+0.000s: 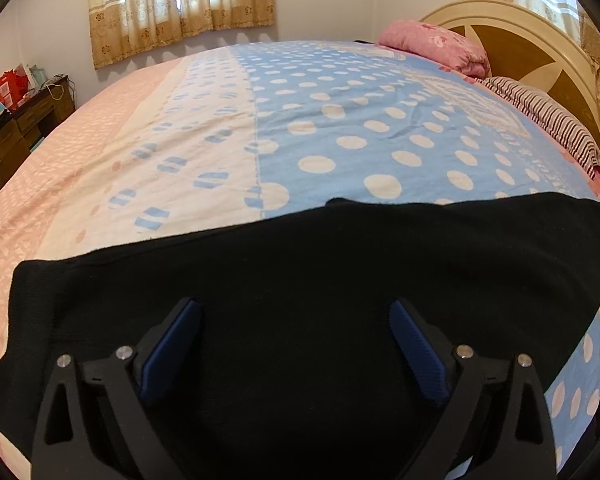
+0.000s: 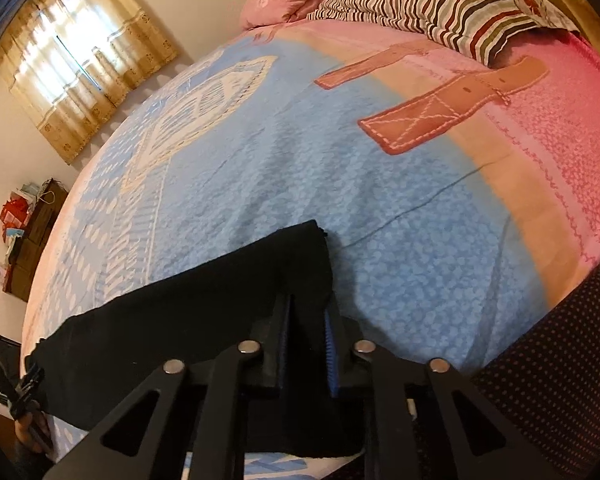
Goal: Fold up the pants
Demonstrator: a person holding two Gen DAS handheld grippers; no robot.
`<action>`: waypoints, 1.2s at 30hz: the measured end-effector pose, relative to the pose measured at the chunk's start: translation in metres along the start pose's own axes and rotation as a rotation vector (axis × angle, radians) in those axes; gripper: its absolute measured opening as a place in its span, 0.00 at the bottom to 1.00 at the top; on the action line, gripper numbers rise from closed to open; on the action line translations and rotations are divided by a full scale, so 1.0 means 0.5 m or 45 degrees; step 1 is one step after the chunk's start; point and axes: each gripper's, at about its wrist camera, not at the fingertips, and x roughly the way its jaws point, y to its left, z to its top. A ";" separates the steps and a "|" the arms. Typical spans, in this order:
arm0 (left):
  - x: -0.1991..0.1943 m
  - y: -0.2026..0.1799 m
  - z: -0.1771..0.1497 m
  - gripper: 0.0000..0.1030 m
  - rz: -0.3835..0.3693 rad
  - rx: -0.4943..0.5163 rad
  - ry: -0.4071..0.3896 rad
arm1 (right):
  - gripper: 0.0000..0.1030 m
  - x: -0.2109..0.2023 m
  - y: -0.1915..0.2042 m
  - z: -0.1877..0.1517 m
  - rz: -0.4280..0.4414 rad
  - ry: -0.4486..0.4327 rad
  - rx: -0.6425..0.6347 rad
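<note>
Left wrist view: the left gripper hovers wide apart over black pants near the bed's edge. The right gripper pinches their corner

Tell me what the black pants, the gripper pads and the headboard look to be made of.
Black pants: soft matte knit or fleece, likely; no sheen, limp edges.
Blue pads on the left gripper: ridged rubber or plastic, by the fine grooves.
Headboard: cream-painted wood with brown panels, semi-gloss; possibly laminate.
</note>
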 end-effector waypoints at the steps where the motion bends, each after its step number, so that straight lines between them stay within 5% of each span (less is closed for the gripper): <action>1: -0.001 0.000 -0.001 0.96 0.001 -0.001 0.000 | 0.11 -0.001 0.004 0.000 -0.004 0.001 0.000; 13: -0.031 -0.018 -0.002 0.96 -0.054 -0.025 -0.032 | 0.10 -0.096 0.116 -0.011 0.003 -0.131 -0.068; 22: -0.069 -0.067 0.008 0.96 -0.159 0.033 -0.059 | 0.09 -0.133 0.265 -0.046 0.063 -0.102 -0.127; 36: -0.099 -0.121 0.009 0.96 -0.319 0.054 -0.094 | 0.09 -0.038 0.543 -0.135 0.270 0.036 -0.329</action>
